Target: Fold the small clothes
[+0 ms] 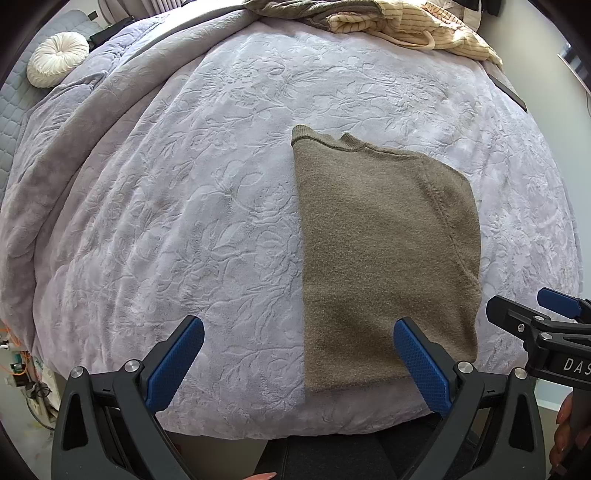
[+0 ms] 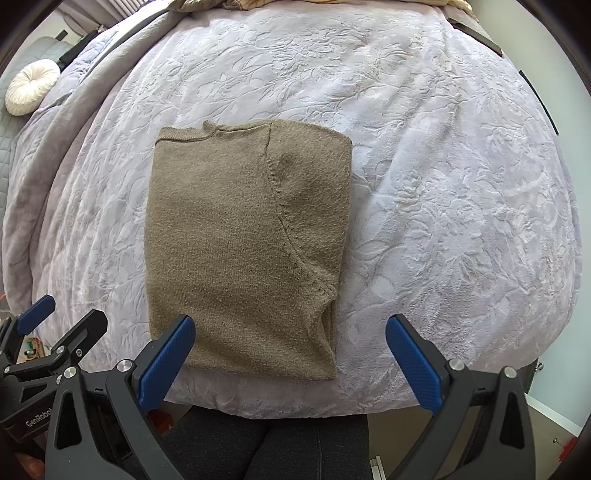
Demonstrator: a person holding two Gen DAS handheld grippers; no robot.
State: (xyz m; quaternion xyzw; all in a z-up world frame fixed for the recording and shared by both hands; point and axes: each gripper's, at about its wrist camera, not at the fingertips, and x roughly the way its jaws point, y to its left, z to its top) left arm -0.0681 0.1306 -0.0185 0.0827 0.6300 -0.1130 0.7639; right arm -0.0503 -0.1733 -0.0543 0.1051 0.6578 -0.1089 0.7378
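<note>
Folded sweater [image 2: 243, 243] on bed [image 2: 443, 184]; left gripper [image 1: 299, 354], right gripper [image 2: 291, 350] spread wide

Your left gripper [image 1: 299, 363] and right gripper [image 2: 290, 360] share one build: black frames, silver screws, textured blue finger pads [image 2: 166, 363]. One reads "DAS", the other "GenRobot". You wear dark grey trousers [image 2: 266, 450]

We see a bed [image 1: 221, 184] under a pale lilac blanket [image 2: 424, 166] embossed with a floral pattern. A round white cushion [image 1: 57, 59] rests at far left on a grey quilted mattress pad [image 1: 11, 107]. Curtains [image 1: 147, 7] hang beyond. Daylight falls evenly across the bedding.
</note>
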